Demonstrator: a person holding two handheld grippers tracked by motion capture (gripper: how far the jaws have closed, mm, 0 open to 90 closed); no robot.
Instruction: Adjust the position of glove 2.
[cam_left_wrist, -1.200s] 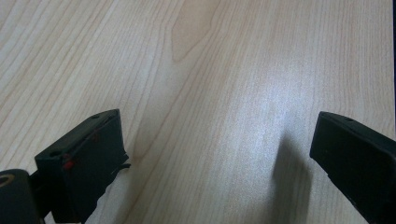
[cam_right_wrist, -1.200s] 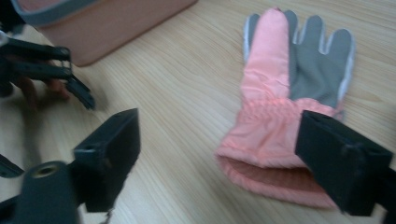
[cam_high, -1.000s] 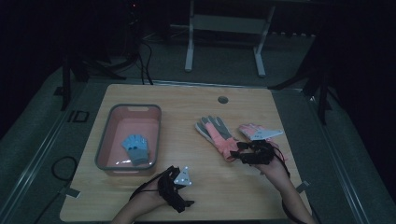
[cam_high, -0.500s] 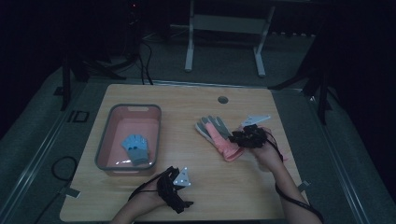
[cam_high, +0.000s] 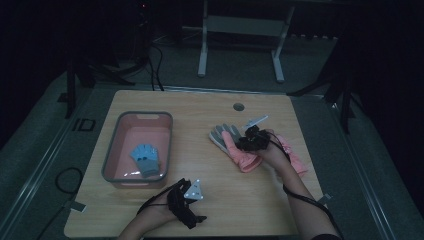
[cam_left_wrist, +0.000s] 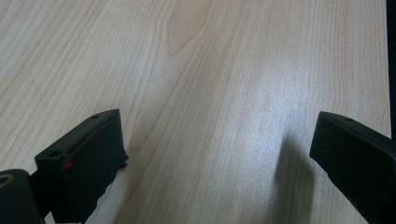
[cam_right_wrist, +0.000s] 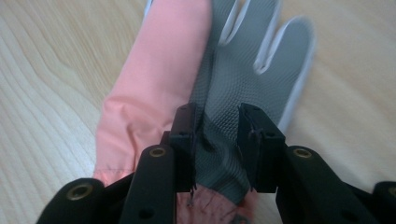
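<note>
- Right gripper (cam_right_wrist: 215, 154) slid up and left from the pink glove (cam_high: 292, 156) at mid-right onto the grey-palmed glove (cam_right_wrist: 243, 70) at frame centre; its jaws have just been closing and now pinch a fold of the palm, so I'd say pickup's next.
- Pink bin (cam_high: 165, 131), left of centre, holds a blue glove (cam_high: 145, 159).
- Left gripper (cam_left_wrist: 219, 154) sits at the bottom, jaws wide apart over bare table (cam_left_wrist: 224, 60).
</note>
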